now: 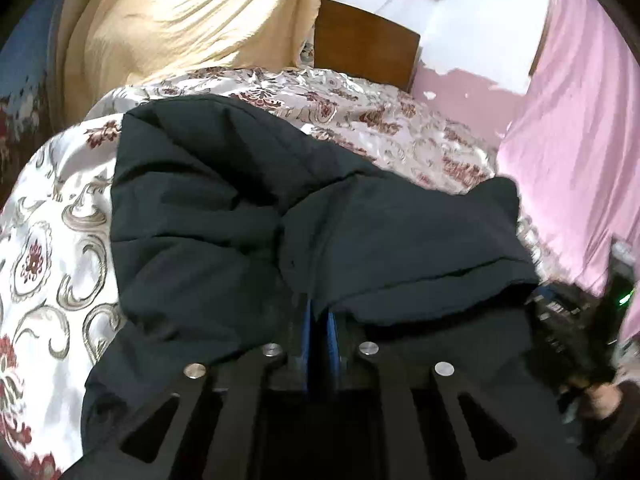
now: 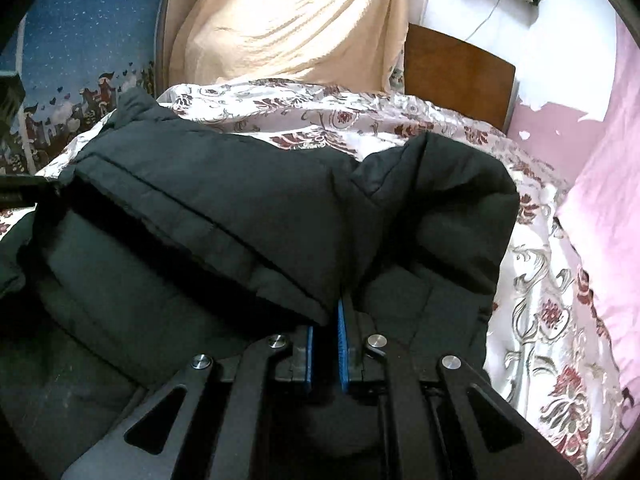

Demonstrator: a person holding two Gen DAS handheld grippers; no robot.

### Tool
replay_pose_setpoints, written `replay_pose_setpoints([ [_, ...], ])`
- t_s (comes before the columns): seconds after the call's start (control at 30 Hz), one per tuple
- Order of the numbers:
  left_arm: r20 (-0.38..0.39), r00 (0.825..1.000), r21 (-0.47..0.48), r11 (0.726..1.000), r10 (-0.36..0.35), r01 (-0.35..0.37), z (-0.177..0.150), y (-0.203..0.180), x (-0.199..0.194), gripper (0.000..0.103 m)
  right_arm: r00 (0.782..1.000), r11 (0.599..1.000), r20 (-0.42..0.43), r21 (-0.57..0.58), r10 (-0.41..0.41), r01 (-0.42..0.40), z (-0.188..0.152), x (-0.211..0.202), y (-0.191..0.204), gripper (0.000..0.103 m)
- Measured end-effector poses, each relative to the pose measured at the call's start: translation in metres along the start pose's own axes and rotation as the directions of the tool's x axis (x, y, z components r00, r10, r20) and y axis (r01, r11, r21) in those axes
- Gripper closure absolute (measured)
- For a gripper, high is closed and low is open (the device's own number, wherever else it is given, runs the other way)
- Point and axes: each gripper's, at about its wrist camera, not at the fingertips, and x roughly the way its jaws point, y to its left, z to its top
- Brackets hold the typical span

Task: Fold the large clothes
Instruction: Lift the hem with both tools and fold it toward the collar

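Your left claw [image 1: 318, 312] and right claw [image 2: 332, 320] each pinch the black coat [image 2: 240, 208], which hides their tips.

Left claw [image 1: 316, 312] clamped on black jacket [image 1: 240, 216], floral bedspread [image 1: 52, 216] under

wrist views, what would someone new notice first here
A big black padded jacket fills the middle of both views, lying on a shiny floral bedspread. Each gripper is shut on a fold of it: the left gripper at the bottom centre of its view, the right gripper likewise. Behind hang a cream cloth and, to the right, a pink sheet.
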Motion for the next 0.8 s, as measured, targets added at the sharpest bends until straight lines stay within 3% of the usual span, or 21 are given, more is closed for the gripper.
replay_pose_setpoints([
  [0.13, 0.023, 1.000, 0.007, 1.000, -0.017, 0.017, 0.001, -0.002, -0.028, 0.093, 1.000, 1.000, -0.011, -0.001, 0.007, -0.007, 0.001, 0.006, 0.000, 0.094],
  [0.2, 0.033, 0.999, 0.001, 1.000, -0.020, 0.020, 0.003, -0.002, -0.035, 0.084, 1.000, 1.000, -0.009, 0.003, 0.012, -0.012, 0.002, 0.006, 0.000, 0.094],
  [0.23, 0.050, 0.998, -0.010, 0.999, -0.040, 0.041, 0.005, -0.003, -0.042, 0.076, 1.000, 1.000, -0.008, 0.005, 0.013, -0.013, 0.002, 0.007, 0.000, 0.094],
  [0.33, 0.134, 0.990, -0.020, 0.998, -0.050, 0.053, 0.014, -0.007, -0.053, 0.036, 1.000, 1.000, -0.009, 0.008, 0.014, -0.014, 0.001, 0.006, 0.000, 0.094],
  [0.43, 0.130, 0.990, -0.008, 0.998, -0.056, 0.057, 0.032, -0.016, -0.039, 0.035, 1.000, 1.000, -0.009, 0.008, 0.013, -0.013, 0.001, 0.006, 0.000, 0.094],
  [0.53, 0.025, 1.000, 0.036, 0.999, -0.010, 0.009, 0.044, -0.027, 0.000, 0.035, 1.000, 1.000, -0.012, -0.001, 0.015, -0.015, 0.002, 0.005, 0.000, 0.093],
  [0.63, -0.074, 0.997, 0.056, 0.998, 0.013, -0.009, 0.042, -0.030, 0.034, 0.035, 0.998, 0.998, -0.012, 0.006, 0.060, -0.060, 0.008, -0.006, -0.007, 0.090],
  [0.7, -0.076, 0.997, 0.064, 0.998, 0.017, -0.013, 0.039, -0.032, 0.041, 0.035, 0.996, 0.996, -0.005, 0.013, 0.089, -0.089, 0.013, -0.015, -0.014, 0.088],
  [0.77, -0.071, 0.997, 0.062, 0.998, 0.014, -0.009, 0.039, -0.030, 0.045, 0.035, 0.991, 0.991, 0.036, 0.026, 0.128, -0.129, 0.021, -0.034, -0.023, 0.080],
  [0.8, -0.072, 0.997, 0.060, 0.998, 0.013, -0.009, 0.039, -0.029, 0.045, 0.035, 0.990, 0.991, 0.050, 0.032, 0.131, -0.133, 0.024, -0.039, -0.026, 0.070],
])
